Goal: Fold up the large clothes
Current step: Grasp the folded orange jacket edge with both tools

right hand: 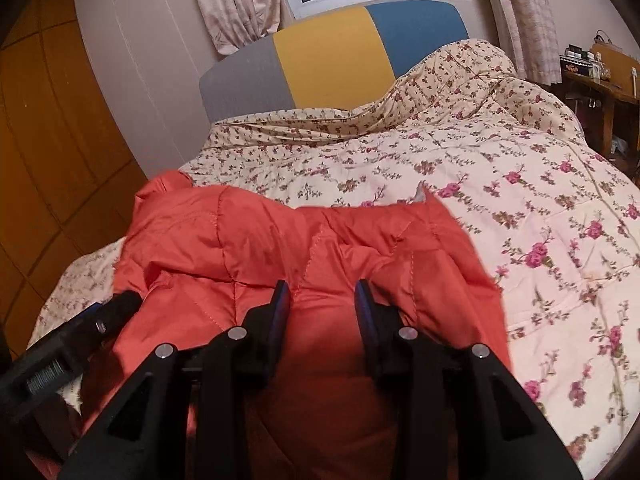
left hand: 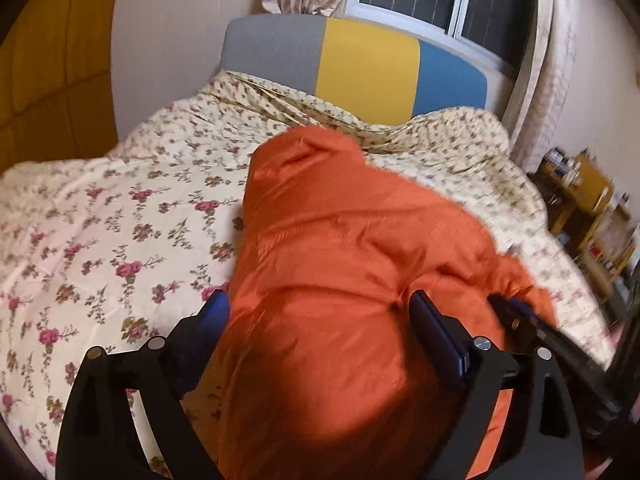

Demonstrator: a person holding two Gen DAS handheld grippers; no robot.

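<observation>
Clearly, from the left wrist, the left gripper [left hand: 320, 308] stands spread wide astride the orange jacket [left hand: 340, 240], pads apparently off the cloth; the bundle runs toward twelve o'clock over the floral quilt [left hand: 100, 220]. From the right wrist, the right gripper [right hand: 322, 300] is narrowed on a puffy ridge of the jacket [right hand: 280, 236], probably pinching it, with quilt [right hand: 540, 220] at three o'clock. One-sided hold: slick padding could slide and undo the fold.
</observation>
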